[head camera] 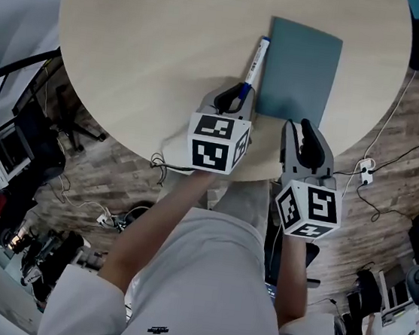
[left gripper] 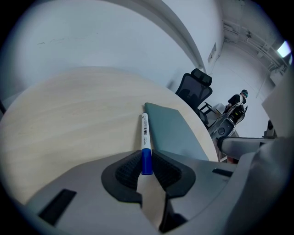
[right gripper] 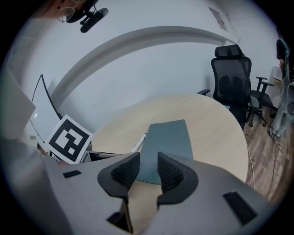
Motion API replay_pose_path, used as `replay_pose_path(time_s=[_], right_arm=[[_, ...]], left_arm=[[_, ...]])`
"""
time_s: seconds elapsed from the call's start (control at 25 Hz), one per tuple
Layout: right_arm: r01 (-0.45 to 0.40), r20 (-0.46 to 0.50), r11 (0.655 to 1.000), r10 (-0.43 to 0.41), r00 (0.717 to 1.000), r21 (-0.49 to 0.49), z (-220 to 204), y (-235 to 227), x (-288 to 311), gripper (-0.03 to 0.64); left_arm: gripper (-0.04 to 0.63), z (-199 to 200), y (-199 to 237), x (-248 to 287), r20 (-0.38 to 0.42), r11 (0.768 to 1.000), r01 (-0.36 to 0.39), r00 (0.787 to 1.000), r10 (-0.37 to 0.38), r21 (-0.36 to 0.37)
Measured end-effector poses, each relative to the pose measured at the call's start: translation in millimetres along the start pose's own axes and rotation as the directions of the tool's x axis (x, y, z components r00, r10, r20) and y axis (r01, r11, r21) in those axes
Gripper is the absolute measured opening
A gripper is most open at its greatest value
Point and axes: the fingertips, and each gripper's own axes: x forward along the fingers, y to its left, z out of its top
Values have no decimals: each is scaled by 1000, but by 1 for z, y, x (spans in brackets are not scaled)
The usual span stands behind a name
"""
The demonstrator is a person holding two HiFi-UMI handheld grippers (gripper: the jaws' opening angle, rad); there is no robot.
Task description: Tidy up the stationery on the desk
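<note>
On the round surface (head camera: pixel 149 42) lie one pen (head camera: pixel 254 64) and one grey-blue notebook (head camera: pixel 301 68), side by side, the left tongs (left gripper: pixel 146 167) clamped on the pen's blue end, the right tongs (right gripper: pixel 143 170) slightly parted, empty, near the notebook's edge.

I see the marker (head camera: pixel 254 61) on the table (head camera: pixel 149 42), just left of the notebook (head camera: pixel 301 72). Its near end lies inside my left gripper (head camera: pixel 235 98); my right gripper (head camera: pixel 308 142) sits before the notebook's near edge.

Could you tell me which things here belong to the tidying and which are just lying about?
Job: marker, clamped in the left gripper; grey-blue notebook on the table; right gripper, open.
Lying about: office chair; floor cables.
</note>
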Motion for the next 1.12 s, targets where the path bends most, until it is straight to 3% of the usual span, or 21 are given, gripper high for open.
replay_pose_path(time_s=[0.4,0.8,1.12], right_arm=[[-4,-6,1000,4,1000,18,1,-22,2,143],[-12,-2,1000,12,1000,11,5,-23,2,143],[13,22,1000,-13,1000,9,8,-14,-15,143]], left_arm=[[79,0,-30,15,7,995,97,995,-97,-5],[81,5,-29,10,19,997,77,997,-77,0],[93,15,-34,-17,28,995,86,996,-87,47]])
